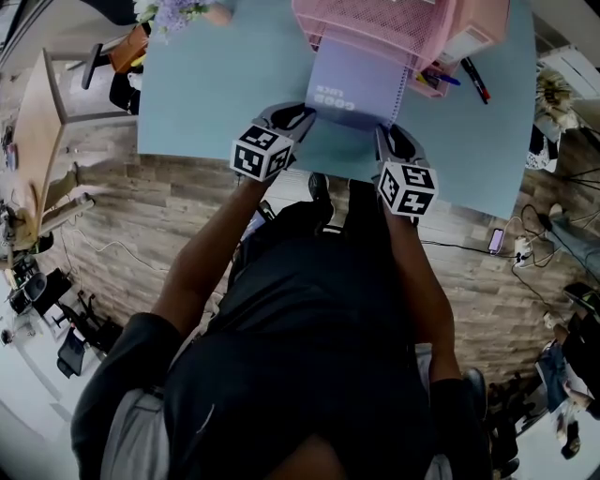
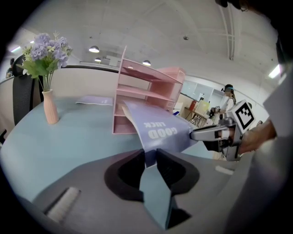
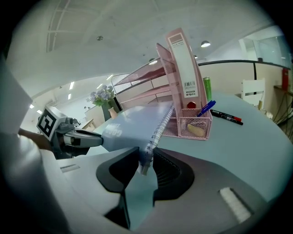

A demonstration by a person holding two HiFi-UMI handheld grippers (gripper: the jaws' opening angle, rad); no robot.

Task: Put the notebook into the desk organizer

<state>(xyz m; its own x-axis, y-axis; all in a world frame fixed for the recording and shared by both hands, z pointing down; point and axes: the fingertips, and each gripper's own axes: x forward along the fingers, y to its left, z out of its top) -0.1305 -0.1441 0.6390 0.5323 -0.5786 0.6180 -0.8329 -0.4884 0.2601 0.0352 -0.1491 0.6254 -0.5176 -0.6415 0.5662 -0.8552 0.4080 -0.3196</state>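
Left claw clamps notebook corner | right claw clamps spiral edge | desk organizer ahead

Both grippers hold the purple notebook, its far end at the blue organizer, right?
The organizer is pink, not blue, as the head view shows. The left gripper and right gripper do hold the purple notebook, its far end at that organizer.

You can read "GOOD LUCK" in white capitals on the lilac cover of the notebook; in the left gripper view it stands upside down. The barcode label on the pink desk organizer has print too small to read.
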